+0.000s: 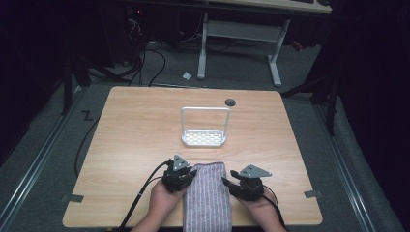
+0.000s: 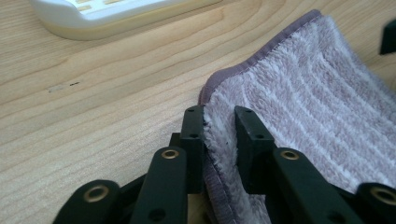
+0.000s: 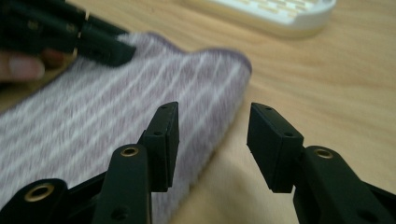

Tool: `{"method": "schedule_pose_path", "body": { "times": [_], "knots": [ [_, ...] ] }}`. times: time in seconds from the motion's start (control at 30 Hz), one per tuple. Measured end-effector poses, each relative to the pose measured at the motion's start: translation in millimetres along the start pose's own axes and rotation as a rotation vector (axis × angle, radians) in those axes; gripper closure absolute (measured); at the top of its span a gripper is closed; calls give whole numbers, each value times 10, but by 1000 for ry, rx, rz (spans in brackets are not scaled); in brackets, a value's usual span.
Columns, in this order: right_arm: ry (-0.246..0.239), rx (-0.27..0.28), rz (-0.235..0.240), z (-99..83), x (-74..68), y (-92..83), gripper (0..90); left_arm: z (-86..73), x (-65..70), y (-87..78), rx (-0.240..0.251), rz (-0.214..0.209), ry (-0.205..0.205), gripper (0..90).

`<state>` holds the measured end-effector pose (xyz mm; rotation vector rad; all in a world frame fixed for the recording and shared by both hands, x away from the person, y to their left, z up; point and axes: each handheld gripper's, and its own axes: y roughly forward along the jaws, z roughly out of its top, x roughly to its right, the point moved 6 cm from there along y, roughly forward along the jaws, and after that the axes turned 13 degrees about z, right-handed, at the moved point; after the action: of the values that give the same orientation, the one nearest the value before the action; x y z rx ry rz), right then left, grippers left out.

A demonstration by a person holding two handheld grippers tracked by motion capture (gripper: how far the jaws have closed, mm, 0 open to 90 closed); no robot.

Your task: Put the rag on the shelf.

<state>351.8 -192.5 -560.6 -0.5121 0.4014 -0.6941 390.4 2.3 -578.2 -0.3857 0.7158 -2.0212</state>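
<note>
Pinching towel [image 2: 299, 107] edge with left gripper [image 2: 219, 135]; right gripper [image 3: 212, 140] gaping, straddling opposite edge, risking lopsided lift and slipping.

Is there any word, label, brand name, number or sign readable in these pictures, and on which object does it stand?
None: no readable text stands on any object.
The towel carries stripes and no label.
The white rack shows slots and no brand.
The left gripper and right gripper show bare screw holes.
A dark zigzag mark on the floor beside the table resembles a "Z"; I cannot tell whether it is a letter.
</note>
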Motion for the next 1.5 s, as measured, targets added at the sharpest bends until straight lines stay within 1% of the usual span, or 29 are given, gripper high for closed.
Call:
{"method": "schedule_pose_path", "body": {
  "times": [0.07,0.23,0.27,0.3,0.37,0.43,0.47,0.5,0.53,0.57,0.6,0.73,0.77,0.8,0.83,0.87,0.97,1.0,1.03,1.07,1.1,1.13,1.2,1.23,1.27,1.33,1.37,1.43,1.5],
  "knots": [
    [4,8,-7,104,28,82,537,-1,-7,0,-2,-10,-7,769],
    [34,-17,-75,209,198,293,595,-6,-22,-5,-7,-27,-23,778],
    [34,-17,-75,209,198,293,595,-6,-22,-5,-7,-27,-23,778],
    [59,-34,-68,192,233,341,617,-7,-25,-6,-7,-31,-28,778],
    [70,-44,-63,172,232,358,623,-8,-26,-6,-7,-32,-30,778],
    [66,-55,-60,134,213,380,659,-9,-28,-8,-7,-33,-36,777],
    [56,-49,-59,106,195,389,724,-9,-28,-9,-7,-31,-41,778],
    [56,-49,-59,106,195,389,724,-9,-28,-9,-7,-31,-41,778],
    [52,-37,-61,103,172,380,805,-10,-20,-17,-2,-24,-42,778],
    [52,-37,-61,103,172,380,805,-10,-20,-17,-2,-24,-42,778],
    [24,-17,-76,104,144,358,823,-13,-13,-33,6,-22,-46,778],
    [-23,30,-111,70,26,275,825,-45,38,-182,85,2,-68,777],
    [-23,30,-111,70,26,275,825,-45,38,-182,85,2,-68,776],
    [-51,71,-133,75,-45,215,826,-39,54,-267,133,11,-86,776],
    [-55,84,-138,79,-68,197,826,-30,67,-320,158,20,-86,776],
    [-55,84,-138,79,-68,197,826,-30,67,-320,158,20,-86,776],
    [-105,132,-163,110,-179,119,829,23,109,-477,244,31,-87,776],
    [-120,169,-165,145,-232,52,830,48,121,-550,274,33,-87,777],
    [-125,182,-168,161,-248,25,830,67,131,-611,297,37,-84,777],
    [-133,202,-166,187,-276,-14,830,80,139,-646,312,39,-83,777],
    [-133,202,-166,187,-276,-14,830,80,139,-646,312,39,-83,778],
    [-145,230,-164,226,-322,-74,830,113,161,-750,344,51,-63,777],
    [-152,249,-161,262,-360,-118,830,130,173,-775,353,46,-56,776],
    [-159,263,-160,290,-383,-150,830,177,187,-863,390,54,-43,777],
    [-163,275,-159,314,-403,-174,830,195,191,-888,401,58,-40,777],
    [-178,295,-160,358,-431,-214,830,218,192,-915,410,62,-34,777],
    [-182,310,-161,387,-450,-239,832,262,186,-957,428,63,-44,777],
    [-186,316,-162,405,-457,-254,834,293,182,-977,433,61,-48,778],
    [-193,334,-161,478,-468,-306,834,327,177,-994,443,63,-47,779]
  ]
}}
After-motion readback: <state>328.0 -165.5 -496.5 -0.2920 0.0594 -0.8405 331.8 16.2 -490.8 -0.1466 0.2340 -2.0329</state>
